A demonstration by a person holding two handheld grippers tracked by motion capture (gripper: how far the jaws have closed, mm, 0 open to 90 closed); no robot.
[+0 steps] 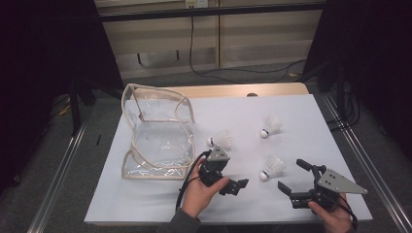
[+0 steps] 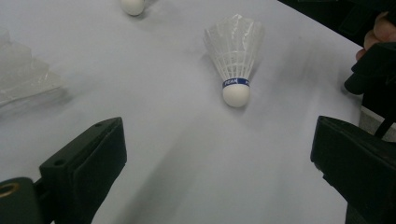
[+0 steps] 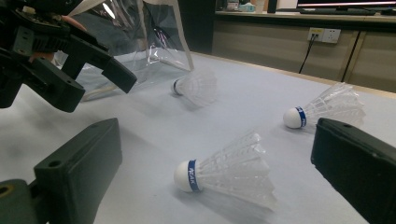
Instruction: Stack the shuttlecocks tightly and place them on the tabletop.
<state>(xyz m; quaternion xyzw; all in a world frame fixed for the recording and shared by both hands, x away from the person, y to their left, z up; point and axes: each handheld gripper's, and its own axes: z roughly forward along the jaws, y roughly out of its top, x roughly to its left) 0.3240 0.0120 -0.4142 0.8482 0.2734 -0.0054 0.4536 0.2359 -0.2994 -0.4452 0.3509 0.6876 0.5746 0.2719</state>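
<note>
From above, the nearest shuttlecock (image 1: 272,168) lies on the bench between the left gripper (image 1: 234,186) and right gripper (image 1: 294,180), closer to the right one, cork toward the person.

Along the left gripper's wide-open, empty jaws, that shuttlecock (image 2: 234,60) sits ahead, cork nearest.

Between the right gripper's spread, empty jaws the shuttlecock (image 3: 229,169) lies sideways, cork left; the hand is held low, nearly level.

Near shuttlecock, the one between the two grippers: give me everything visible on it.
The near shuttlecock is white, with a rounded cork-like tip, a blue band bearing white lettering, and a flared skirt of translucent white feathers or plastic, which one is unclear. It lies on its side on the white table cover, tip toward the person. Nothing touches it; both grippers' jaws stand open, short of it.
</note>
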